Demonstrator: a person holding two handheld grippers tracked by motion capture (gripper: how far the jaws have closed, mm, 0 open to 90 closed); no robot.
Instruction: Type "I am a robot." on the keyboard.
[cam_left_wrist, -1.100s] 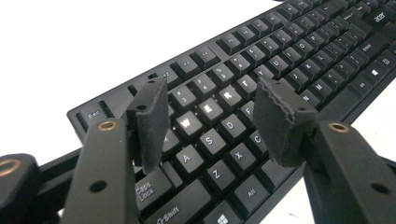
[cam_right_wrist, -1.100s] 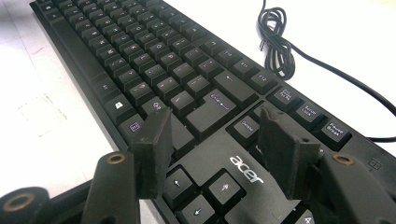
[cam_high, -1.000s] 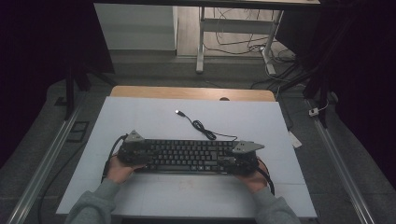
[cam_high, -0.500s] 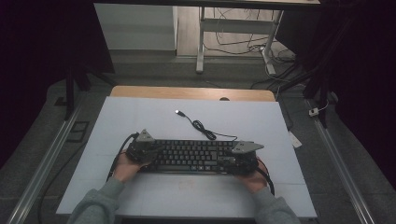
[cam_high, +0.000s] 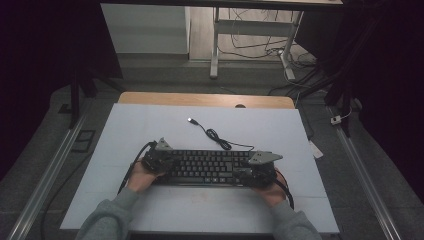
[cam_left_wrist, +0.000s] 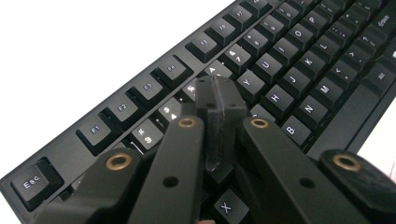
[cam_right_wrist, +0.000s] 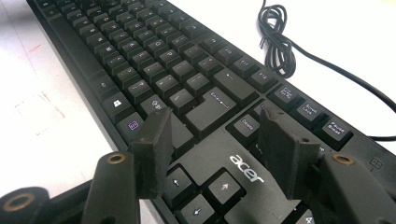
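Note:
A black Acer keyboard (cam_high: 207, 167) lies across the near middle of the white table top (cam_high: 150, 125). Its black cable (cam_high: 216, 136) runs back to a loose USB plug (cam_high: 191, 120). My left gripper (cam_high: 165, 162) is over the keyboard's left end. In the left gripper view its jaws (cam_left_wrist: 217, 107) have just been closing and now stand pressed together over the number and letter keys (cam_left_wrist: 261, 65), with nothing between them. My right gripper (cam_high: 246, 174) hovers at the keyboard's right end. Its jaws (cam_right_wrist: 217, 140) stand apart above the arrow keys (cam_right_wrist: 219, 186) and the logo.
A wooden strip (cam_high: 205, 99) edges the table's far side. Metal rails (cam_high: 45, 175) run along both sides of the table. A desk frame (cam_high: 215, 45) and loose cables sit on the floor beyond. A coil of keyboard cable (cam_right_wrist: 278, 42) lies behind the right end.
My left gripper has slid right onto the keyboard's left end and its jaws have closed. The right gripper and the keyboard have stayed put.

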